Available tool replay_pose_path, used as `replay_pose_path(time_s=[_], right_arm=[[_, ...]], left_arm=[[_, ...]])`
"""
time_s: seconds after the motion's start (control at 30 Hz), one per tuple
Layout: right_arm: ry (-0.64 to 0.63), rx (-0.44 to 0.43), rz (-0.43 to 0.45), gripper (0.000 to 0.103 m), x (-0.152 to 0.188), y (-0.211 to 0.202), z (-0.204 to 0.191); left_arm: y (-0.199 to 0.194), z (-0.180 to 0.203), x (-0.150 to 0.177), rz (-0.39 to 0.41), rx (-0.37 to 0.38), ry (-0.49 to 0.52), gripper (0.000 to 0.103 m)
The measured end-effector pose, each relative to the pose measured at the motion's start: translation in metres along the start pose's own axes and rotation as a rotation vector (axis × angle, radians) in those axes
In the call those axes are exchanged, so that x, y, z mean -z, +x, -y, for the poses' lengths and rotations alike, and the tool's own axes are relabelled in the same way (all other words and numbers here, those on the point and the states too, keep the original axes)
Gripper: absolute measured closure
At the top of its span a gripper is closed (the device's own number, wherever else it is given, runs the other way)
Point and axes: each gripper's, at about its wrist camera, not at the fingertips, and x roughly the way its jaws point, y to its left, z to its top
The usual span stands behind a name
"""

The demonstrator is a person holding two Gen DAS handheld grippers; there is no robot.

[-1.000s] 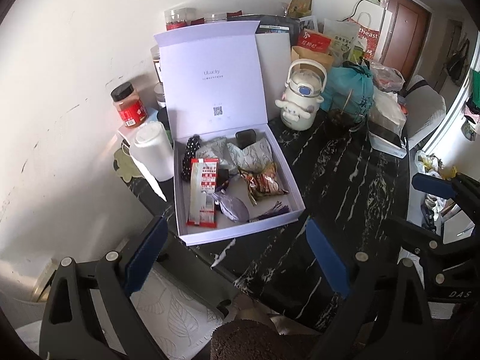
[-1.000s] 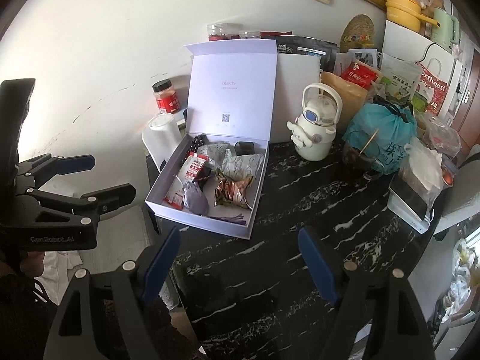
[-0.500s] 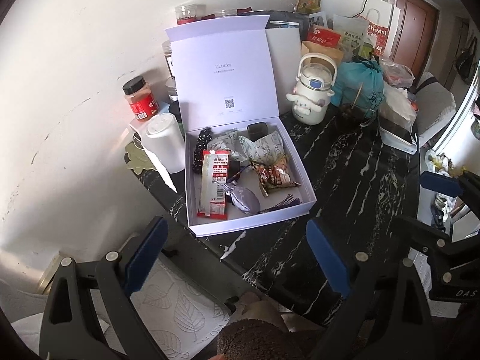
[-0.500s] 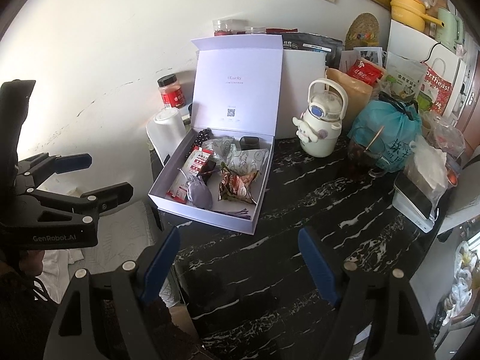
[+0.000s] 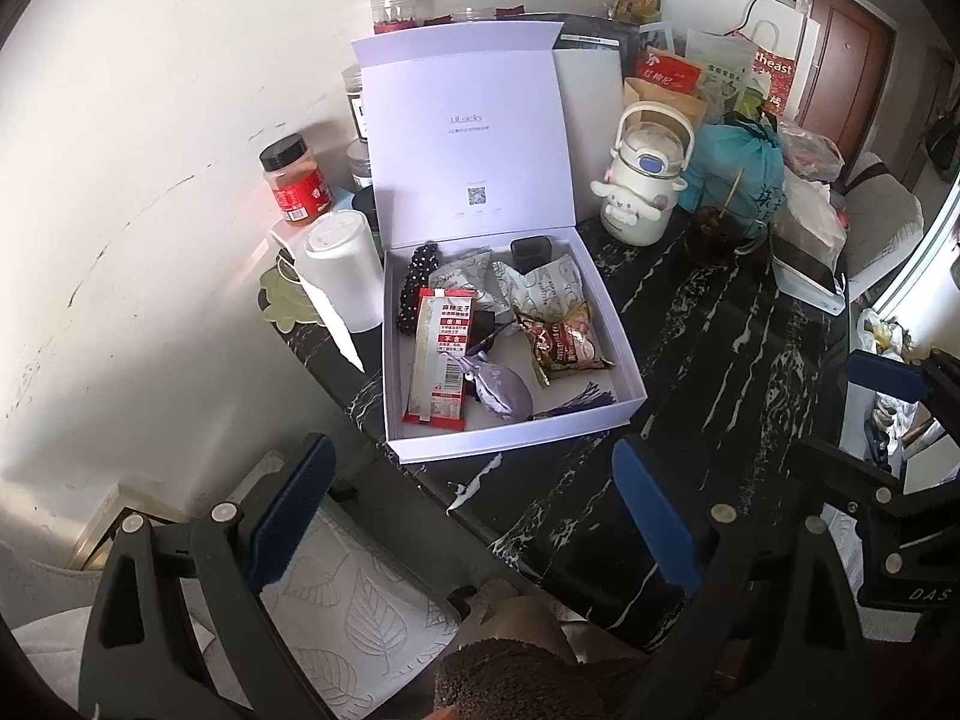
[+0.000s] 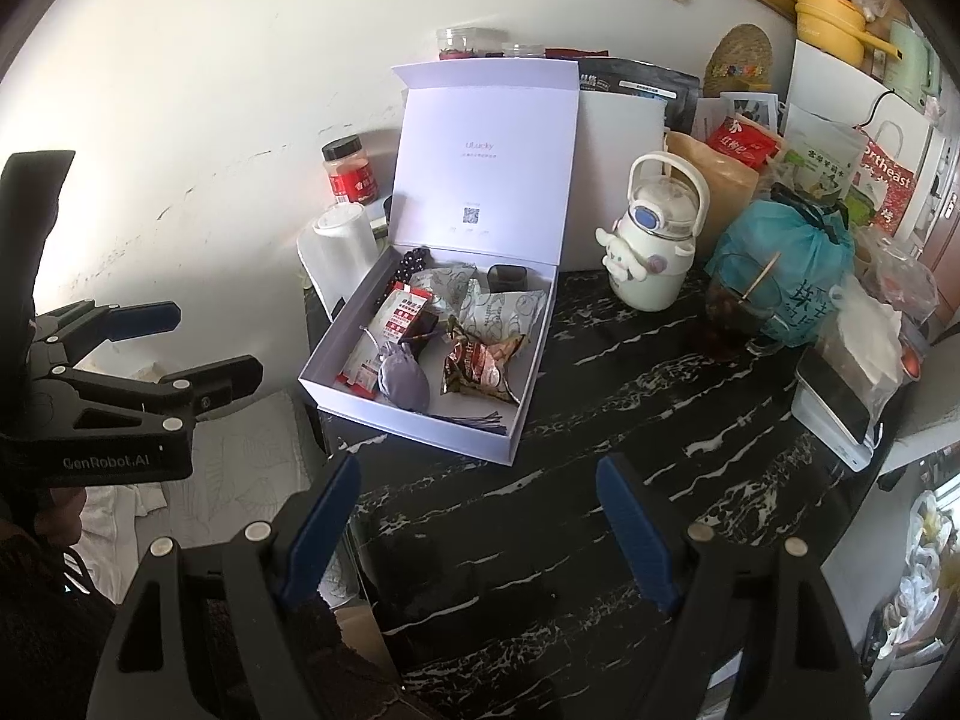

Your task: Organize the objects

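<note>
left wrist: our left gripper (image 5: 474, 480) hangs above the counter (image 5: 708, 372) edge, jaws spread, empty; open lavender gift box (image 5: 516, 438) of snack packets just ahead | right wrist: our right gripper (image 6: 480, 504) jaws spread, empty, over bare counter; box (image 6: 420, 426) ahead-left, white kettle (image 6: 654, 246) right of it

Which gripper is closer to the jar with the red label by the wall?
Left. The left gripper hangs off the table's edge on the red-labelled jar side; the right gripper hovers over the tabletop middle.
</note>
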Motion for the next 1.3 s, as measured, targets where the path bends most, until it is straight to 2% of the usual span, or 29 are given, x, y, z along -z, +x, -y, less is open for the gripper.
replay_pose_path(time_s=[0.77, 1.3], right_arm=[[-0.004, -0.006, 0.004, 0.021, 0.003, -0.002, 0.0], [-0.003, 0.016, 0.019, 0.021, 0.007, -0.014, -0.018]], left_arm=[[-0.008, 0.002, 0.009, 0.004, -0.008, -0.029, 0.01], [-0.02, -0.01, 0.019, 0.013, 0.008, -0.037, 0.01]])
